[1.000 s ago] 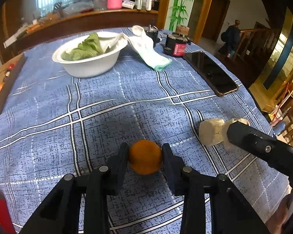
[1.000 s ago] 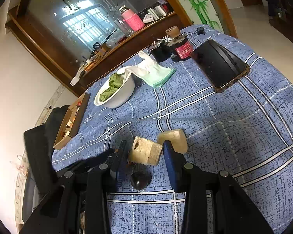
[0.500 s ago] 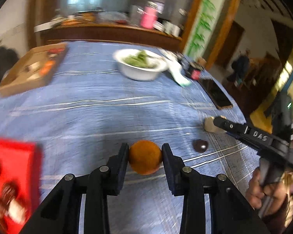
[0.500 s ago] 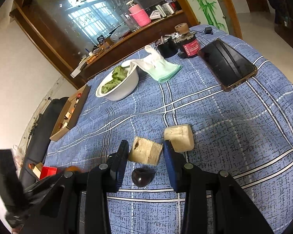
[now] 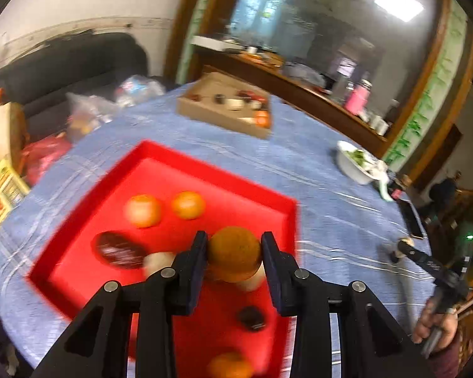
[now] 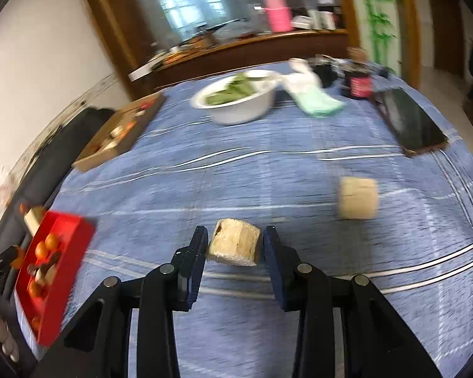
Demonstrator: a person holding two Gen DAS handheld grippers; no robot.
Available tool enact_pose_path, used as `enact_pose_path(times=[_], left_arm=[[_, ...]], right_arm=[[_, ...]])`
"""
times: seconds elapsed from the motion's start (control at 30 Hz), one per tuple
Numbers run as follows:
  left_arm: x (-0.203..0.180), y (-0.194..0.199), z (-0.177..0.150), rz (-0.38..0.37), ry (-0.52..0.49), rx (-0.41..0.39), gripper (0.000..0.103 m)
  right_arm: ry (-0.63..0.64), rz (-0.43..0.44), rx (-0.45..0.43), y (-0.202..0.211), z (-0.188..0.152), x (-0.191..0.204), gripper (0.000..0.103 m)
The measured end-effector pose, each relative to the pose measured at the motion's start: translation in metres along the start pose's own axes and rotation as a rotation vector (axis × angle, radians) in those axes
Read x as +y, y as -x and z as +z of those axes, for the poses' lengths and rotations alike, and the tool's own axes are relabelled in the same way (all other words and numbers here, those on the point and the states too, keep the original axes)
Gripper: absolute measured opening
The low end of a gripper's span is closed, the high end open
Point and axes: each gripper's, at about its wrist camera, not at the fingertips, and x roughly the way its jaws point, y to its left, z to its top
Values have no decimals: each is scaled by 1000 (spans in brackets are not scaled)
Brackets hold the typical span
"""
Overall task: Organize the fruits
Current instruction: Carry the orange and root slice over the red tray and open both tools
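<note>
My left gripper (image 5: 234, 253) is shut on a brownish orange fruit (image 5: 234, 253) and holds it above the red tray (image 5: 160, 163). The tray holds two oranges (image 5: 187, 204), a dark fruit (image 5: 118, 250), pale pieces and more fruit near its front. My right gripper (image 6: 234, 247) is shut on a pale cut cylinder piece (image 6: 234, 246), lifted over the blue cloth. A second pale piece (image 6: 358, 197) lies on the cloth to its right. The red tray (image 6: 64, 236) shows at far left in the right wrist view.
A white bowl of greens (image 6: 236, 99), a green-white cloth (image 6: 315, 100), a dark jar (image 6: 357, 83) and a phone (image 6: 409, 123) sit at the far side. A cardboard box (image 5: 223, 111) of items lies beyond the tray. A sofa and bags stand left of the table.
My left gripper has swung left with the orange fruit from the bare cloth to above the red tray. My right gripper has lifted its pale piece and turned left, away from the second piece.
</note>
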Motion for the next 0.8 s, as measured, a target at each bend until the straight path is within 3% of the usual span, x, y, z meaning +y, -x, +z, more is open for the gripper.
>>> enact_pose_path(times=[0.2, 0.4, 0.63, 0.8], left_arm=[[33, -2, -10, -8, 46, 14, 36], [31, -4, -23, -57, 15, 51, 36], [23, -17, -34, -83, -22, 102, 36], [28, -14, -35, -91, 8, 107, 37]], right_arm=[[113, 122, 73, -7, -5, 84, 35], [213, 223, 153, -26, -8, 165, 35], [317, 240, 222, -62, -14, 238, 36], [325, 226, 281, -92, -13, 259, 36]])
